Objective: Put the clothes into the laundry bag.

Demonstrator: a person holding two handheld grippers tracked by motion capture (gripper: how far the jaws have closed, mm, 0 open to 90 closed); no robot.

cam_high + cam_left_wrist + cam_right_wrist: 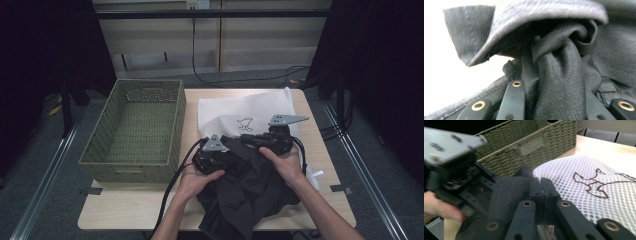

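Note:
A dark grey garment (250,190) lies bunched at the table's front, partly over a white mesh bag (240,112) with a brown dog outline. My left gripper (225,150) is at the garment's upper left edge. In the left gripper view a thick twisted fold of the garment (559,75) fills the gap between the jaws of the left gripper (551,90), which is shut on it. My right gripper (247,137) is close by to the right, pointing left. Its jaws are pressed together on a fold of the dark cloth (509,192), with the right gripper (542,185) over the mesh bag (584,167).
A green woven basket (150,83) stands on the table's left half, and its wall (524,145) rises just behind the grippers. Bare wood table (125,205) shows at the front left. Black cables trail off the near edge and across the floor behind.

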